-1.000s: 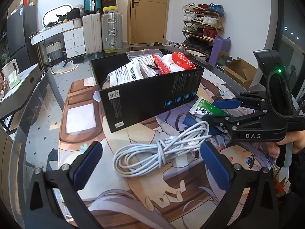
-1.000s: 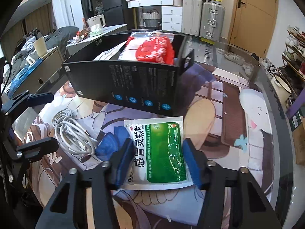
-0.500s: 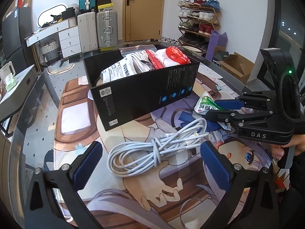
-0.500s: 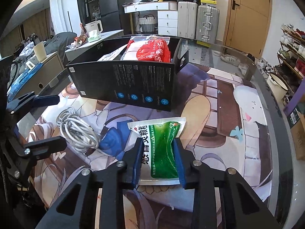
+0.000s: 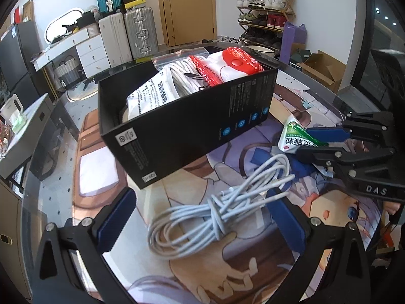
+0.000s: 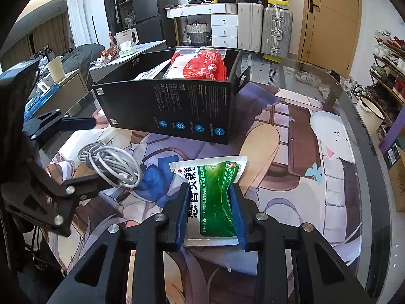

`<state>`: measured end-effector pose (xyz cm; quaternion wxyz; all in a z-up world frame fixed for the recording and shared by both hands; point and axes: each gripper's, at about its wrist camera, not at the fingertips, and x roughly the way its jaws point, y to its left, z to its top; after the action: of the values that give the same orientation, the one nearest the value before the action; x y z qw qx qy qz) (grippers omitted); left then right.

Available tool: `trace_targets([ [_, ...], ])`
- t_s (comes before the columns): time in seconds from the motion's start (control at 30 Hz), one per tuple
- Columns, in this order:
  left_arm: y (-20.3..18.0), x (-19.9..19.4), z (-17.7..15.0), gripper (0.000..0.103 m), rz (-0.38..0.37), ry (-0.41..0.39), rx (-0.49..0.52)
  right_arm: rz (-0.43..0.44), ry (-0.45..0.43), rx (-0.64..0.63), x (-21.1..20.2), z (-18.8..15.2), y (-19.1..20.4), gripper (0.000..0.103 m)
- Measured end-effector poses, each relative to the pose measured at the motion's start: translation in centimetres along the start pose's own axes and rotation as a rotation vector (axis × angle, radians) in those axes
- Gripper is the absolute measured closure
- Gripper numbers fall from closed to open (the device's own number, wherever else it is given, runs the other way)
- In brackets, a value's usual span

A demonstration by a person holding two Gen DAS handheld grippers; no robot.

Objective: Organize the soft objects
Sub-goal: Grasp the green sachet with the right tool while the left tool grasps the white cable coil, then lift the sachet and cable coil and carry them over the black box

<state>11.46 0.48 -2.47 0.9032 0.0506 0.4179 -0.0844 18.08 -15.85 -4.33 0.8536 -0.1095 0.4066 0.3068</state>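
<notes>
My right gripper (image 6: 211, 212) is shut on a green and white sachet (image 6: 215, 190), which bulges between the blue pads and is lifted off the mat. That sachet (image 5: 295, 136) and the right gripper (image 5: 319, 141) also show at the right of the left wrist view. My left gripper (image 5: 200, 217) stands open over a coiled white cable (image 5: 217, 210) lying on the mat. A black box (image 5: 187, 119) beyond the cable holds a red and white packet (image 5: 235, 63), a white bag and a zip bag. The same black box (image 6: 172, 106) sits behind the sachet.
The round glass table (image 6: 349, 106) carries a printed cartoon mat (image 6: 291, 152). Around it stand suitcases (image 5: 126, 35), a white drawer unit, a shoe rack (image 5: 263, 5), a cardboard box (image 5: 321, 68) and a side counter with a kettle (image 6: 126, 40).
The right gripper's pads closed in on the green sachet and raised its far end off the mat. The left gripper shifted, so the cable now lies nearer its right finger.
</notes>
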Motion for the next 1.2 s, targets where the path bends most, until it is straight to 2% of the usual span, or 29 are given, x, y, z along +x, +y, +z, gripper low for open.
trace_targets([
  [0.1, 0.7, 0.3, 0.0, 0.002, -0.045, 0.016, -0.019, 0.001, 0.0, 0.0, 0.0, 0.0, 0.0, 0.072],
  [0.2, 0.9, 0.4, -0.1, 0.011, -0.097, 0.03, -0.044, 0.003, 0.0, 0.0, -0.1, 0.0, 0.0, 0.072],
  [0.4, 0.4, -0.2, -0.8, 0.026, -0.137, 0.035, -0.027, 0.002, 0.0, 0.001, -0.1, 0.0, 0.0, 0.072],
  [0.5, -0.2, -0.6, -1.1, 0.046, -0.102, 0.025, 0.004, 0.001, 0.0, 0.0, -0.1, 0.0, 0.0, 0.072],
  [0.6, 0.0, -0.9, -1.3, 0.07, -0.106, 0.016, -0.002, 0.003, 0.0, 0.002, -0.1, 0.0, 0.0, 0.072],
  [0.7, 0.2, -1.2, -1.5, 0.075, -0.124, 0.011, -0.013, 0.005, -0.001, 0.002, -0.1, 0.0, 0.0, 0.072],
  [1.2, 0.9, -2.5, -1.9, 0.075, -0.148, -0.04, -0.056, 0.016, -0.038, -0.006, -0.9, 0.2, 0.3, 0.072],
])
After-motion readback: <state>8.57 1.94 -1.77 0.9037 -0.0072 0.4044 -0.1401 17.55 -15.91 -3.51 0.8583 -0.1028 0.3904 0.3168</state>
